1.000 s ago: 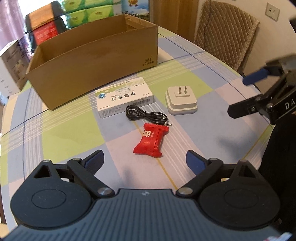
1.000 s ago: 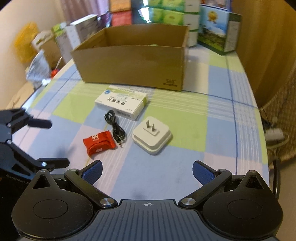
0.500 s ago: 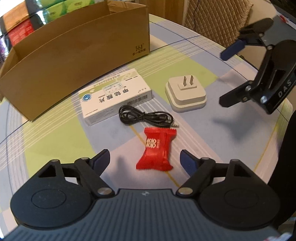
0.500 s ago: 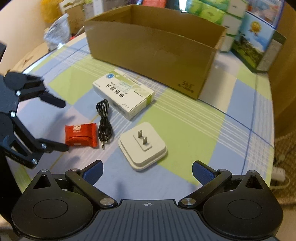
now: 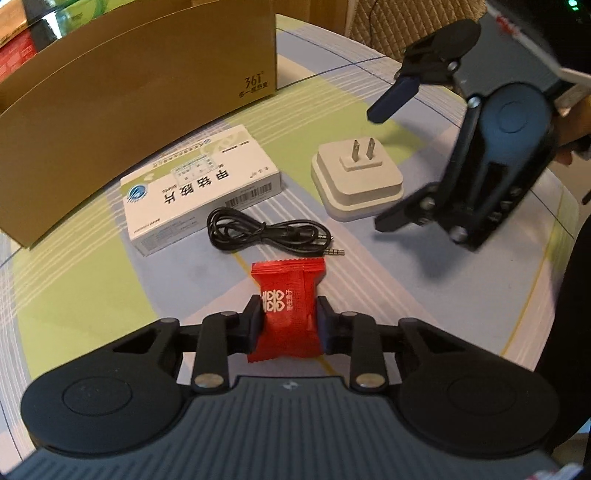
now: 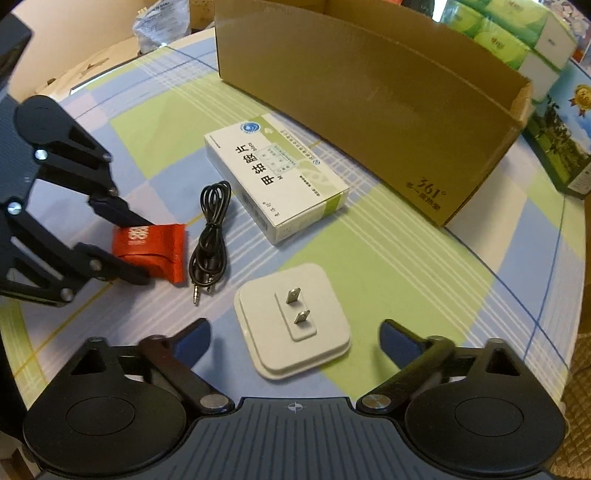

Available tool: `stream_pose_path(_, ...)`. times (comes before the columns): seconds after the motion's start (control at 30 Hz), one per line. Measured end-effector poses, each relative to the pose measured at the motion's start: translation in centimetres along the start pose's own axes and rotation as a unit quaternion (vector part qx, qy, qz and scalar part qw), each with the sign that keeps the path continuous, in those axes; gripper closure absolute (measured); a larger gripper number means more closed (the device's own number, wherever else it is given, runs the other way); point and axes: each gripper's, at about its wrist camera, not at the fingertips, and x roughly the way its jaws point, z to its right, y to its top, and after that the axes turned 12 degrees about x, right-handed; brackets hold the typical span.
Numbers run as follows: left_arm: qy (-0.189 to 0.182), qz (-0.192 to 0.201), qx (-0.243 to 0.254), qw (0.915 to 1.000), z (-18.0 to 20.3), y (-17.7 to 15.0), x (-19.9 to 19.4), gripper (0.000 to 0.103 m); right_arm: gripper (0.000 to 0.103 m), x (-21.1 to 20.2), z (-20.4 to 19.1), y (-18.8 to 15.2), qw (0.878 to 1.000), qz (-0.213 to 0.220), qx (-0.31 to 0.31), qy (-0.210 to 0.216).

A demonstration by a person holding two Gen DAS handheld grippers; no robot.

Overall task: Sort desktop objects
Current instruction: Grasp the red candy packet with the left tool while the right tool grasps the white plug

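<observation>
Where half a second ago open, left gripper (image 5: 287, 322) jaws now clamp red candy packet (image 5: 286, 310): first sort begun; right gripper (image 6: 294, 341) jaws wide around white plug adapter (image 6: 293, 320), box (image 6: 373, 92) beyond.

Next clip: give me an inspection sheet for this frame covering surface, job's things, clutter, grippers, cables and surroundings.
Surface: round table under a green, blue and white checked cloth.
Job's things: red candy packet, white medicine box, white plug adapter lying prongs up, open cardboard box behind them.
Clutter: nothing seen.
Grippers: left gripper shut on the candy packet; right gripper open, its fingers either side of the plug adapter, not touching it.
Cables: coiled black audio cable between candy packet and medicine box.
Surroundings: stacked green tissue packs and a printed carton behind the box; quilted chair back.
</observation>
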Motion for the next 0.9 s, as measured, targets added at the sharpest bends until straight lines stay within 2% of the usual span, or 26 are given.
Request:
stream_pose_path(0.1,-0.003,0.004,-0.031,0.9995,-0.3,-0.5,-0.2,0.079,0.019,0.6,0.1,0.1,1.000,-0.004,-0.006,0.002)
stream_pose_path(0.23,0.001,0.010,-0.042,0.9990,-0.1,-0.8,-0.4,0.079,0.033,1.0,0.0,0.0,1.000,-0.008,-0.009,0.004)
stream_pose_path(0.3,0.002,0.012,-0.044,0.9990,-0.1,-0.9,-0.4,0.079,0.037,0.9,0.0,0.0,1.000,-0.009,0.002,0.007)
stream_pose_path(0.67,0.017,0.014,-0.058,0.9981,0.0,-0.9,-0.3,0.077,0.039,0.1,-0.8,-0.3,0.997,-0.007,0.070,0.019)
stream_pose_path(0.9,0.033,0.006,-0.088,0.9956,-0.3,-1.2,-1.0,0.081,0.039,-1.9,-1.2,-0.5,0.993,0.007,0.114,-0.005)
